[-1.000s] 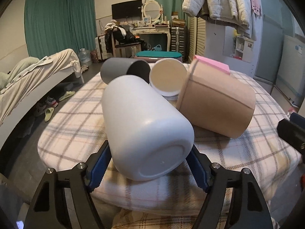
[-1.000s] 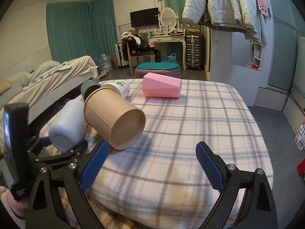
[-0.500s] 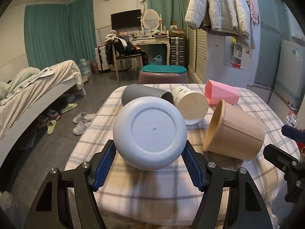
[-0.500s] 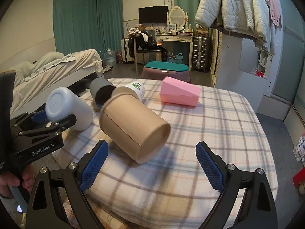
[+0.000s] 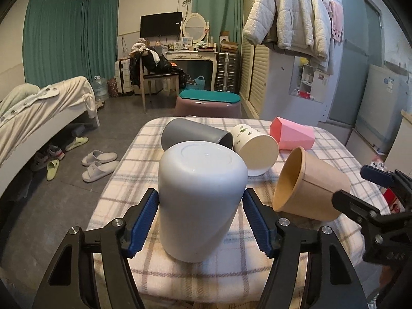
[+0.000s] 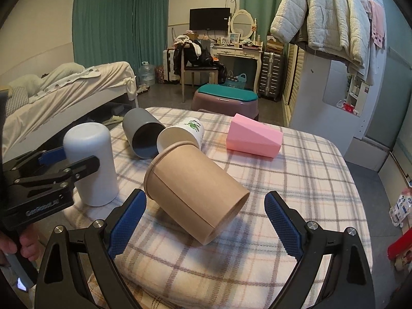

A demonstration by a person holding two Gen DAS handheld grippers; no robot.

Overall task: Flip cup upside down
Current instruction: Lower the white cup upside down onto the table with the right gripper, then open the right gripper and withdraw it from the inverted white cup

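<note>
Now white cup [image 5: 198, 200] sits base-up btwn left gripper [image 5: 199, 225] fingers.

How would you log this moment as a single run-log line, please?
left gripper: shut on white cup, base up on table | right gripper: open around lying brown paper cup | flip: nearly done

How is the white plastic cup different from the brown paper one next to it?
The white cup stands upside down, base on top; the brown paper cup lies on its side. The left gripper clamps the white cup; the brown cup lies unheld before the open right gripper. Both rest on the checked cloth.
</note>
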